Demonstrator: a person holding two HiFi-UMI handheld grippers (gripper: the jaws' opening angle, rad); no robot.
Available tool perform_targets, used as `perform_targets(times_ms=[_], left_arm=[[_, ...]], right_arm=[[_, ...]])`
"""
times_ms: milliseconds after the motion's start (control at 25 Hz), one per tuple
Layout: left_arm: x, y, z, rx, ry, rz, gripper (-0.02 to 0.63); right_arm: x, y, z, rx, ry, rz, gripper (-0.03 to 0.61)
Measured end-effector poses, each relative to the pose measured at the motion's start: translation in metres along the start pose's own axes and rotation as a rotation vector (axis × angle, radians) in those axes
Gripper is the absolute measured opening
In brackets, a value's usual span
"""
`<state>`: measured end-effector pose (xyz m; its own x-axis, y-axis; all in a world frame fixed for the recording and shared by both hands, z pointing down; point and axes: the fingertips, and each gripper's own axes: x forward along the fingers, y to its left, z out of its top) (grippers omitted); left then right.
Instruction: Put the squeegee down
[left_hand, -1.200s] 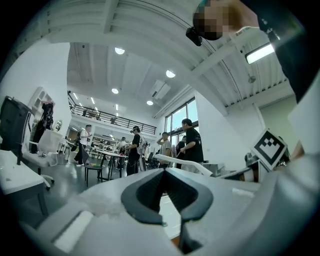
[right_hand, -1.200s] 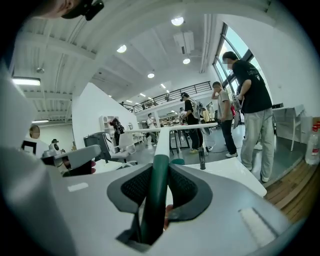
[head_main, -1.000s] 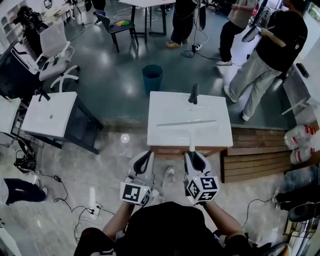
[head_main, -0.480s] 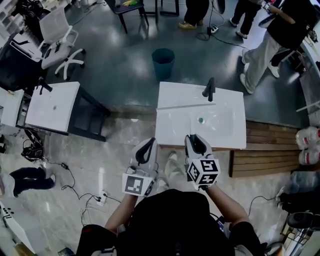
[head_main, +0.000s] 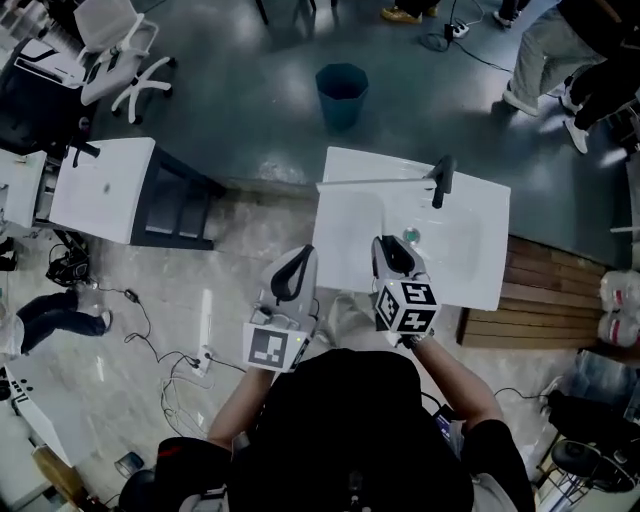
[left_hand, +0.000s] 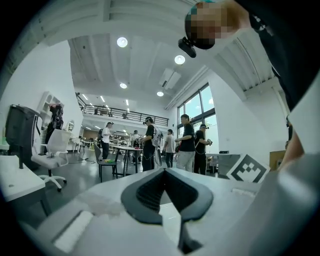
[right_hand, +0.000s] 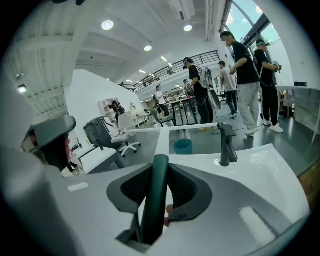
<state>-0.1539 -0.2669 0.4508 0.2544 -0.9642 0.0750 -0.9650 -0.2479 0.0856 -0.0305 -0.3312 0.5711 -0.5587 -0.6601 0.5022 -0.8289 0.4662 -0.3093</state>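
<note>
The squeegee has a dark green handle (right_hand: 154, 200) and a long white blade (right_hand: 170, 127). In the head view the blade (head_main: 375, 181) lies across the far edge of the white sink (head_main: 480, 265), next to the black faucet (head_main: 443, 180). My right gripper (head_main: 393, 247) hovers over the basin's near part and is shut on the handle, which stands between its pads (right_hand: 132, 187). My left gripper (head_main: 297, 256) is off the sink's left side, over the floor. In the left gripper view the left gripper (left_hand: 165, 172) has its tips together and holds nothing.
A blue bin (head_main: 341, 88) stands beyond the sink. A second white sink (head_main: 100, 190) is at the left and an office chair (head_main: 120, 45) behind it. Wooden boards (head_main: 540, 300) lie to the right, cables (head_main: 150, 320) trail on the floor, and people stand at the far right.
Both grippers have moved forward toward the sink. The right one now reaches over the basin, and the squeegee blade has gone from the sink's middle to its far edge.
</note>
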Motion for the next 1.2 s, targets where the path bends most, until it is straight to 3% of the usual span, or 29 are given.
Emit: perform_targets(times_ms=[320, 720, 1200], left_arm=[[0.032, 0.009, 0.014, 0.032, -0.011, 0.035, 0.002], [0.075, 0.022, -0.001, 0.025, -0.014, -0.022, 0.002], [0.115, 0.066, -0.013, -0.038, 0.049, -0.244, 0.002]], right_arm=[[0.061, -0.018, -0.015, 0.048, 0.111, 0.008, 0.097], [0.119, -0.042, -0.032, 0.106, 0.149, -0.134, 0.097], [0.176, -0.03, -0.07, 0.17, 0.219, -0.327, 0.097]])
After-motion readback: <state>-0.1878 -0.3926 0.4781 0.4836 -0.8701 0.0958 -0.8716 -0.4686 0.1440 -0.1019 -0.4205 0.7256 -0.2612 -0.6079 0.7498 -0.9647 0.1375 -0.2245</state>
